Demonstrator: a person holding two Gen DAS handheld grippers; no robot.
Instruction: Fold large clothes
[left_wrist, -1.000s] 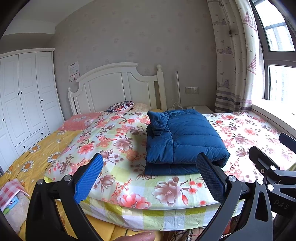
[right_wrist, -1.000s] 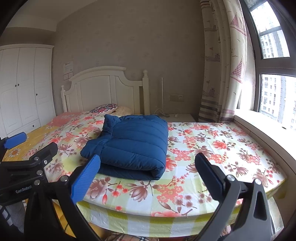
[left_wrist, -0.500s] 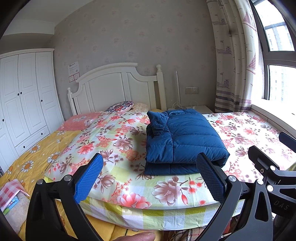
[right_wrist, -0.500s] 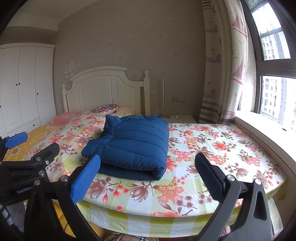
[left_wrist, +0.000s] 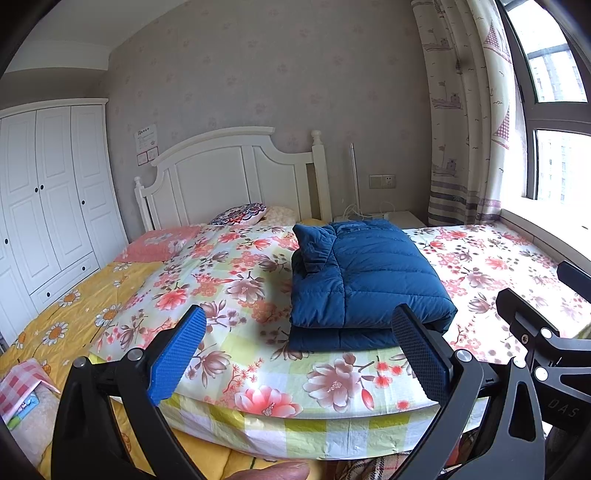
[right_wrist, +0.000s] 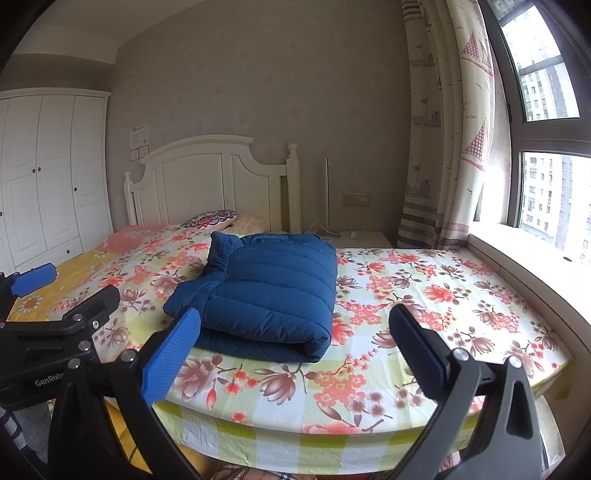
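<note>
both grippers, left (left_wrist: 299, 354) and right (right_wrist: 295, 350), gape wide and empty; grip the soft, springy, light down jacket (left_wrist: 364, 284) at its folded edge.

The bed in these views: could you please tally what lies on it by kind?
Folded blue quilted down jacket: 1
Pillows at the white headboard, one patterned and one cream: 2
Floral bed sheet: 1
Yellow daisy-print cover: 1
Total: 5

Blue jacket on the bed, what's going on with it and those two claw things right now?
Left gripper open, empty. Right gripper open, empty, both short of the bed. Blue puffer jacket lies folded on the floral sheet. Nothing in the way.
</note>
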